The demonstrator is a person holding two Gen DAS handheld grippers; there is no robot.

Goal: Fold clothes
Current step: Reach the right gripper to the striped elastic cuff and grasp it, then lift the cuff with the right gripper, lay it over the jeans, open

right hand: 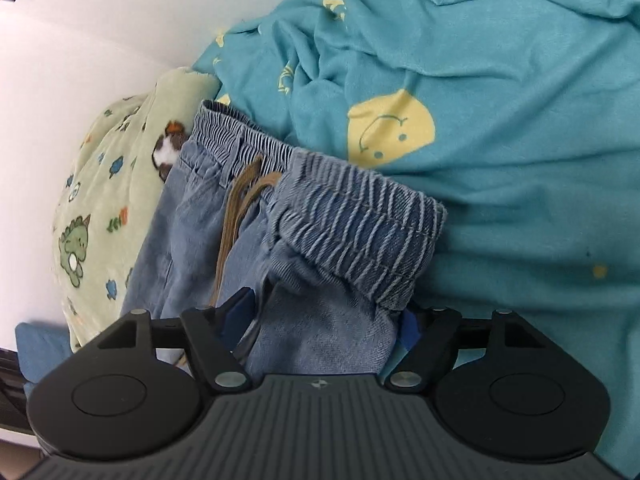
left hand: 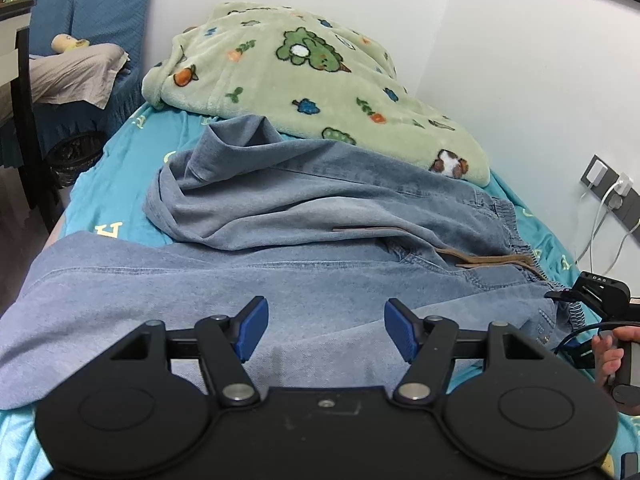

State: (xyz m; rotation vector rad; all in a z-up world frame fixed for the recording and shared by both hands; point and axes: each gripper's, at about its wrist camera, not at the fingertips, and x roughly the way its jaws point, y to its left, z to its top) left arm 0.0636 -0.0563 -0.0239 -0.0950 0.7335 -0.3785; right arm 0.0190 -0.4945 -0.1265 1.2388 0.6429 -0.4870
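Observation:
Light blue denim trousers (left hand: pixel 304 216) lie rumpled across the bed, one leg (left hand: pixel 160 280) stretched toward the near left. Their elastic waistband (right hand: pixel 360 224) and brown drawstring (right hand: pixel 236 208) fill the right wrist view. My left gripper (left hand: pixel 326 328) hovers open just above the near leg, nothing between its blue pads (left hand: pixel 254 326). My right gripper (right hand: pixel 324 320) stands open with its jaws wide, a bunch of denim below the waistband lying between them and hiding the fingertips. The right gripper (left hand: pixel 596 294) also shows at the waistband corner in the left wrist view, held by a hand (left hand: pixel 608 356).
The bed has a teal sheet (right hand: pixel 520 160) with yellow smiley faces. A green fleece blanket (left hand: pixel 304 76) with dinosaur prints is heaped against the white wall behind the trousers. Blue chairs (left hand: pixel 100 12) and a bin (left hand: pixel 74 152) stand left of the bed. Wall sockets with cables (left hand: pixel 608 192) are on the right.

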